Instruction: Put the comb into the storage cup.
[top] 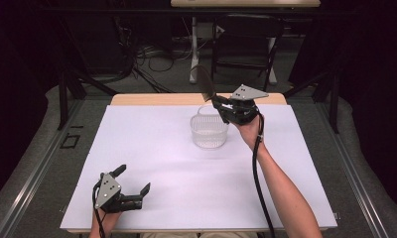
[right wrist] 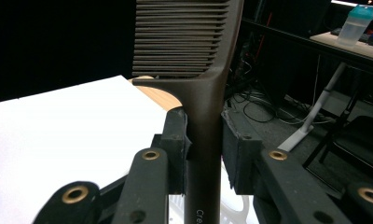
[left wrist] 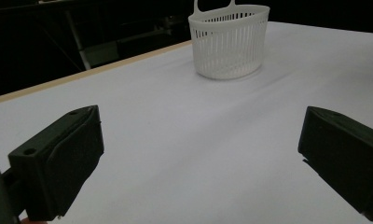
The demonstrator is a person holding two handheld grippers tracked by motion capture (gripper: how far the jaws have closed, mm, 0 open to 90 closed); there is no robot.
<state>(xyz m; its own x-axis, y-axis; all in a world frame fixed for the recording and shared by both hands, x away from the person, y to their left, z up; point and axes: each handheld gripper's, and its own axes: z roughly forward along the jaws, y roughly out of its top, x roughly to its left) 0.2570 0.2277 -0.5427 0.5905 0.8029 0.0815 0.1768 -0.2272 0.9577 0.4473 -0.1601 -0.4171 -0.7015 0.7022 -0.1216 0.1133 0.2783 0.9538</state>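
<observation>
White paper covers the table (top: 152,163), with dark floor, cables and a chair frame beyond its far edge. I have the right gripper (top: 220,105) raised above the far edge, its jaws clamped on the handle of a dark brown comb (top: 205,84) whose toothed end sticks up and away from me. In the right gripper view the pads pinch the handle (right wrist: 204,154) just below the teeth. A white slotted basket (top: 209,131) stands near the middle of the far edge, just below and toward me from that gripper. My left gripper (top: 132,186) rests near the near left corner, jaws wide apart with nothing between them, well away from the basket.

What worries me: the comb is long and the pads hold only a narrow, smooth stretch of handle, so it could pivot or slide as I tilt it down. If I lower it off-centre, an end may catch the rim and tip or push the light basket, since nothing steadies it. Letting go too high could bounce the comb out onto the paper
</observation>
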